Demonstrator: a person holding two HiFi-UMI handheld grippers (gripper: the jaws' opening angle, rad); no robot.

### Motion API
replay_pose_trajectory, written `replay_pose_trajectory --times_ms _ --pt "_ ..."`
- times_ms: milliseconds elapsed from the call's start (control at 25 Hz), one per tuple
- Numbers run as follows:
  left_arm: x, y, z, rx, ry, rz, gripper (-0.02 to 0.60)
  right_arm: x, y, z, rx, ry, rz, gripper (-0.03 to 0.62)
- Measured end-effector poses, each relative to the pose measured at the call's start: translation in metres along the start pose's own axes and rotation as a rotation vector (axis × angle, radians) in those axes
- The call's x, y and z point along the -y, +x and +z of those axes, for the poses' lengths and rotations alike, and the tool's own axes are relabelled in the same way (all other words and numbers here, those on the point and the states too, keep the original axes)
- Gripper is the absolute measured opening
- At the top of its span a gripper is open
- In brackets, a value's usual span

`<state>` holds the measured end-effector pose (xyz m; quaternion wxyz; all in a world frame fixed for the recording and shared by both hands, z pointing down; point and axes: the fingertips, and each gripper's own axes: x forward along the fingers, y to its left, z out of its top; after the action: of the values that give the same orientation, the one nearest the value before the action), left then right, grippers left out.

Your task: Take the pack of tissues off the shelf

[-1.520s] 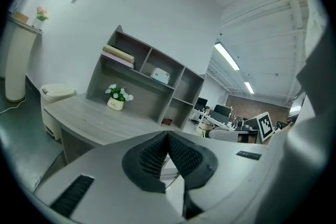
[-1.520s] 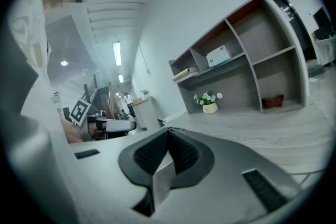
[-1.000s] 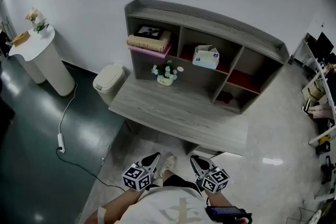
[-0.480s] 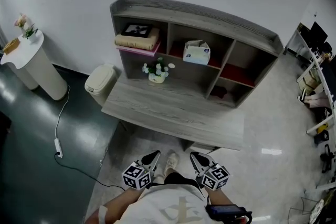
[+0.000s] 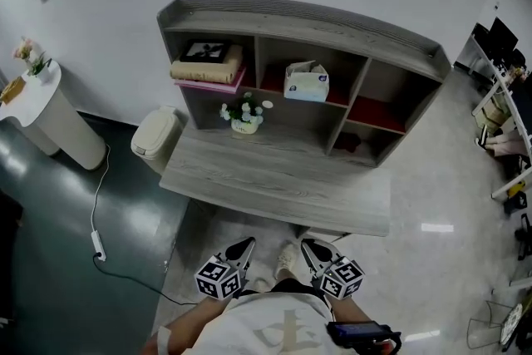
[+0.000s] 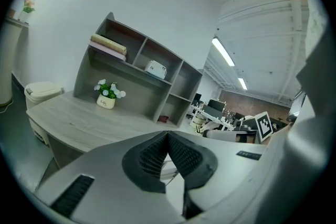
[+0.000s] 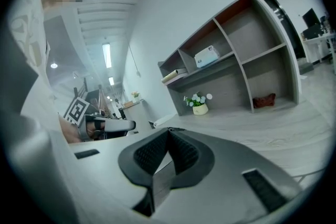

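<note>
Tissue pack (image 5: 306, 82) sits in the upper middle compartment of the shelf (image 5: 299, 17)

Left tool (image 5: 243, 248) and right tool (image 5: 309, 252) hang low by the person's body, each with its jaws pressed together on nothing, well apart from the pack. A good reach likely means stepping up to the bench (image 5: 274, 187) and spreading one tool's jaws first (the pack looks boxy). Then go in level, clear of the flower pot (image 5: 243, 115) below.

Pale pack of tissues (image 5: 306, 82) sits in the shelf's (image 5: 299, 14) upper middle compartment.
</note>
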<state>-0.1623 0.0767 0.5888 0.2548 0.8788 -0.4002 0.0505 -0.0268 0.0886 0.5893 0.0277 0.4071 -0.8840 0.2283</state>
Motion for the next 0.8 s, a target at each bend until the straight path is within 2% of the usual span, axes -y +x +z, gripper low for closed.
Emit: replay_pose_trajectory --times_ms 280,800 --pt "-0.005 0.027 0.015 -0.012 0.008 -0.019 0.012 0.029 0.01 0.015 0.005 0.011 -0.029 0.005" --pt "-0.022 0.074 0.041 -0.02 0.006 -0.011 0.012 0.073 0.04 0.045 0.002 0.013 -0.03 0.005"
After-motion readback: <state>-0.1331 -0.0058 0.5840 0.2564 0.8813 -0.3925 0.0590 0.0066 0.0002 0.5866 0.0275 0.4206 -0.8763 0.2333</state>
